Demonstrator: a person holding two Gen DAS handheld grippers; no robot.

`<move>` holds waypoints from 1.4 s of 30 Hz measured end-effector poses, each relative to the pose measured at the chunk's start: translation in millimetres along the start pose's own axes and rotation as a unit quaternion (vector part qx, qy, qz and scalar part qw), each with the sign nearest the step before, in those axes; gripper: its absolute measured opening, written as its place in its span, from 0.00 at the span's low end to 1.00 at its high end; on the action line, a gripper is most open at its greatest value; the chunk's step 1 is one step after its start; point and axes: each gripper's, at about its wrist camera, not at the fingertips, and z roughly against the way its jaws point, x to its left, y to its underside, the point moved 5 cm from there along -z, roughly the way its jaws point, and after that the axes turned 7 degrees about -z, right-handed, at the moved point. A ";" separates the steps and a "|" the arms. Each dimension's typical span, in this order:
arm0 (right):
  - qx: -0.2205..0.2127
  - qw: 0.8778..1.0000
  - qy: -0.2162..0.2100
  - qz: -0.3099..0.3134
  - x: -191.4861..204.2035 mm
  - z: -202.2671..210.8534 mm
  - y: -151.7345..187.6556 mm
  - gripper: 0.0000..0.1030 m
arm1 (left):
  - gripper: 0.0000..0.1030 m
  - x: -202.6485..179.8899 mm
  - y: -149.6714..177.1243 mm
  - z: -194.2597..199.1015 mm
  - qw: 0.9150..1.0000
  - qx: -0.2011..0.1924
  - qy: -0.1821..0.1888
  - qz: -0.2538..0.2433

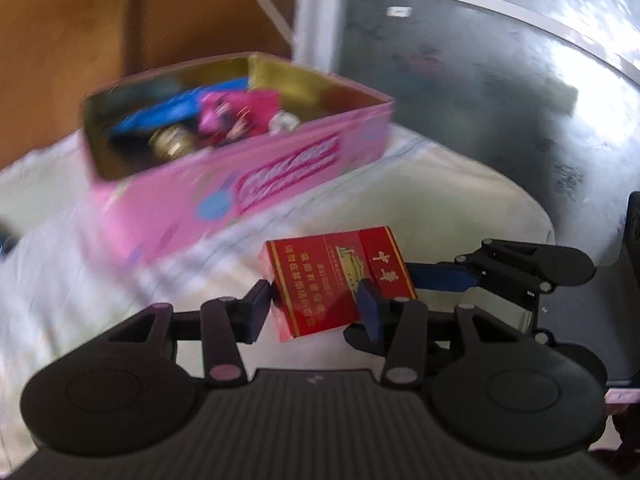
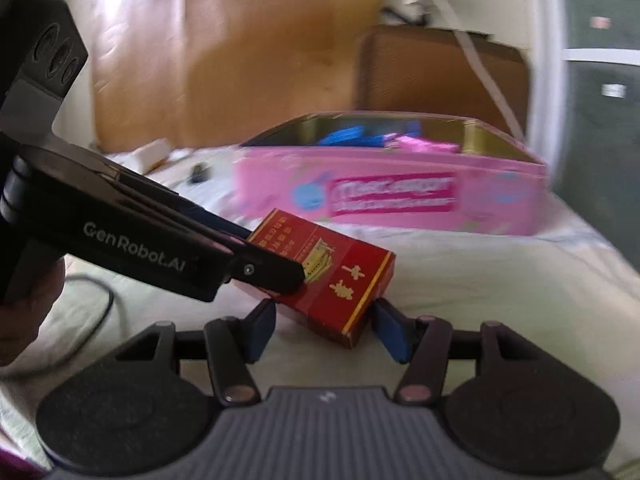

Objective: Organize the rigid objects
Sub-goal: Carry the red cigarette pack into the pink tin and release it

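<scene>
Holding the red cigarette pack between both tools, mid-handoff by the look of it. Pack sits low over the white-covered surface, near side of the pink tin, which is well apart from it & already has blue/pink bits inside. Left tool is clenched on the pack, pads against its two sides. Right tool straddles the pack's other end, pads just beside it w/ a sliver of gap on the left pad, so prob. not gripping yet. Next: one tool lets go, other carries pack up over the tin rim & drops it in. Frames blurred; contact is hard to call.
</scene>
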 end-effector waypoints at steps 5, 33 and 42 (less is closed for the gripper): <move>-0.099 0.995 0.026 0.007 -29.3 15.1 -46.0 0.53 | 0.48 1.1 -65.6 9.5 0.997 -0.065 -0.011 -0.032; -0.174 0.980 0.054 -0.079 -84.5 -60.4 -118.8 0.57 | 0.49 74.7 -107.6 3.3 0.986 -0.111 -0.117 0.050; -0.171 0.981 -0.057 -0.077 -0.2 -44.6 -111.1 0.57 | 0.49 144.1 -6.5 65.6 0.971 -0.070 -0.198 0.119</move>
